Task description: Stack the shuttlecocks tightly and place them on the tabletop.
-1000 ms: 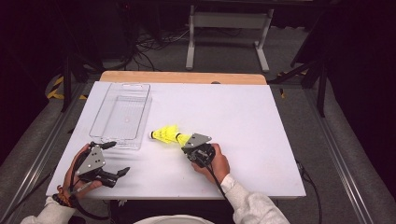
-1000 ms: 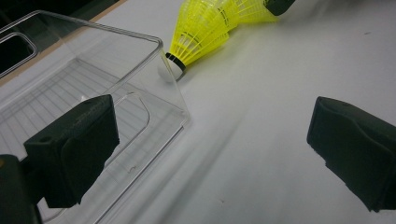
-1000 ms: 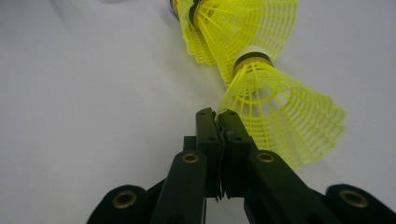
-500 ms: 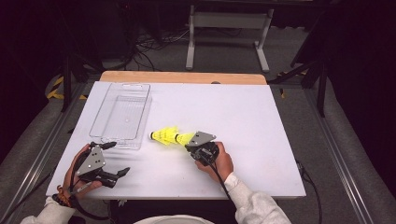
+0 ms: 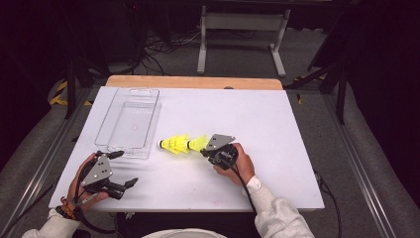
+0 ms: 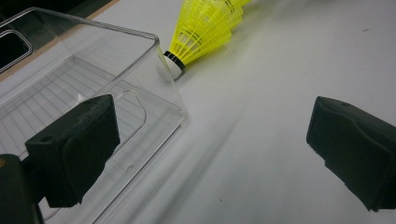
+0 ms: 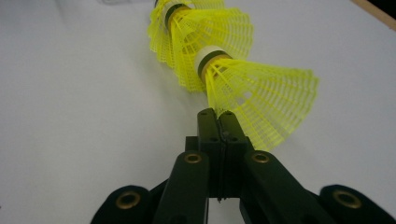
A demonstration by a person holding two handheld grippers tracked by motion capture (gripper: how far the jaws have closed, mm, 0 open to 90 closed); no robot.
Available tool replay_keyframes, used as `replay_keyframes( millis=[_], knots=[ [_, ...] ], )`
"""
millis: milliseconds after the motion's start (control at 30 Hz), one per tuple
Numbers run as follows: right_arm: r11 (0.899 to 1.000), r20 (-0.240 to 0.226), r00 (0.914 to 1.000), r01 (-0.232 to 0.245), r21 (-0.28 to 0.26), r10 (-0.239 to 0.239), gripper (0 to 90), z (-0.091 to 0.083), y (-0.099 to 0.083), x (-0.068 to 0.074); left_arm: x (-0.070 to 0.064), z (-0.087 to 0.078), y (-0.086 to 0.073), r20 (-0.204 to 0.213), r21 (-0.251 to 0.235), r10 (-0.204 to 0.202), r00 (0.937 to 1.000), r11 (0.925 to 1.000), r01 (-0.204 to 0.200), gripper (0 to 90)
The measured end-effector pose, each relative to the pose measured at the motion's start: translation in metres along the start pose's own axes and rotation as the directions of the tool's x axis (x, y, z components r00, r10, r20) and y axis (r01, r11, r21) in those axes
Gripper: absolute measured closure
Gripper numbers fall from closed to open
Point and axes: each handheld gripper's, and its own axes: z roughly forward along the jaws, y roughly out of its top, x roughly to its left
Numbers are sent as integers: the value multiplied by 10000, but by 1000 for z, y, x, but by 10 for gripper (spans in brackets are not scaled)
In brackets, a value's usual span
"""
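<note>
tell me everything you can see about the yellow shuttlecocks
Two yellow shuttlecocks, plastic by the look, are nested one inside the other, each with a mesh skirt and a white cork tip with a dark band. They lie on their side on the white table, tips toward the clear tray. The right gripper is shut on the rear skirt's rim.

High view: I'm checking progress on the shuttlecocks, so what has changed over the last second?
Little. The right gripper, jaws shut on the rim of the near yellow shuttlecock's skirt, shifted slightly right and toward the person, drawing the stacked shuttlecocks with it. The left gripper, open, and the clear plastic box stayed put.
</note>
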Motion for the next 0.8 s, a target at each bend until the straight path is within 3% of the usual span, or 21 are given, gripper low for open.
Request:
replay_keyframes(
  millis=[267,433,600,800],
  knots=[
    [9990,-385,9993,33,439,-16,880,6,-7,-10,0,1,0,77,7,-35,10000,10000,35,33],
    [9984,-358,9994,20,572,1,798,8,-8,-9,0,1,0,81,11,-13,10000,10000,13,33],
    [9978,-297,9994,-185,636,204,647,10,-9,-6,0,0,0,108,3,-20,9999,10000,20,33],
    [9983,-293,9990,-312,499,327,598,7,-5,-2,0,0,0,128,-10,-24,9999,10000,24,33]
  ],
)
